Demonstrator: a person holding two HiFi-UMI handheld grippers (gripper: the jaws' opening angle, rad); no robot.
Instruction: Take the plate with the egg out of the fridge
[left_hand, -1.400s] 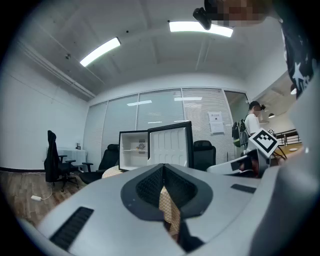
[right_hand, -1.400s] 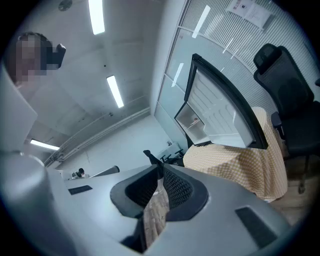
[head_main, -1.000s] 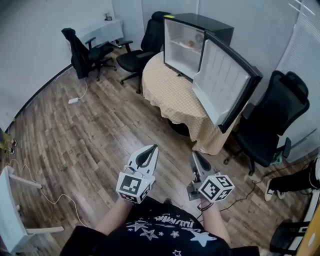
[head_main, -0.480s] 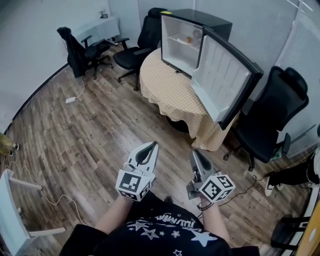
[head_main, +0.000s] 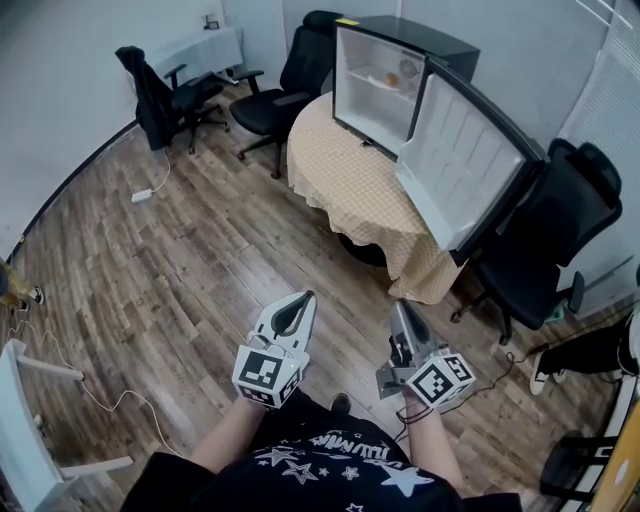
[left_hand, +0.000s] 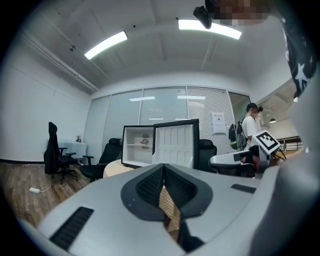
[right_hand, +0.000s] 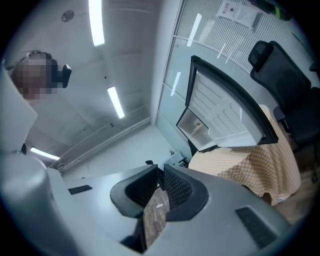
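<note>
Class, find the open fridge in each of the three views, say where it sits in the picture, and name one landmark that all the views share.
Head view: the fridge is at the top, right of centre, its door swung out to the right.
Left gripper view: the fridge is small, at the centre, just above the jaws.
Right gripper view: the fridge is right of centre, tilted.
Shared landmark: the checked tablecloth under the fridge.

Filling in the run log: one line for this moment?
stage: far from fridge | fridge: open, on table | plate: on shelf inside | left gripper: shut, empty | right gripper: shut, empty
</note>
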